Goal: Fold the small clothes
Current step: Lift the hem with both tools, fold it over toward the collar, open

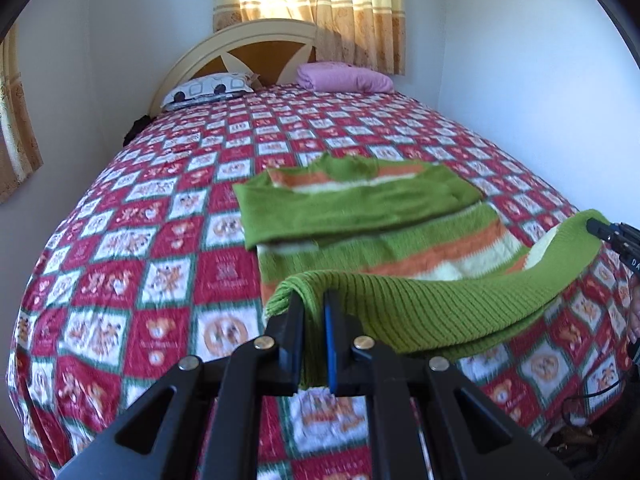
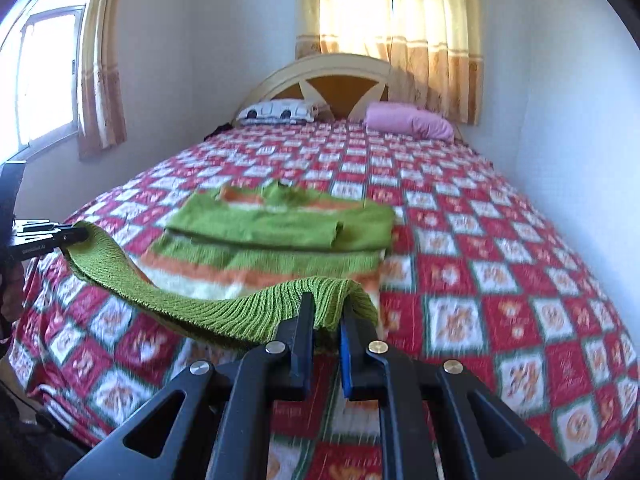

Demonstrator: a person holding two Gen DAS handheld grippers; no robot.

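A small green knit sweater (image 1: 360, 204) with orange and cream stripes lies on the bed, sleeves folded across its chest; it also shows in the right wrist view (image 2: 280, 228). Its ribbed green hem (image 1: 420, 304) is lifted off the bedspread and stretched between both grippers. My left gripper (image 1: 314, 304) is shut on the hem's left corner. My right gripper (image 2: 328, 304) is shut on the hem's right corner (image 2: 332, 296). The right gripper also shows at the right edge of the left wrist view (image 1: 596, 226), and the left gripper at the left edge of the right wrist view (image 2: 80, 234).
The bed carries a red, white and green checked bedspread (image 1: 160, 240). A patterned pillow (image 1: 208, 90) and a pink folded cloth (image 1: 344, 76) lie by the headboard (image 1: 256, 44). White walls close in on both sides. Curtains (image 2: 400, 32) hang behind the bed.
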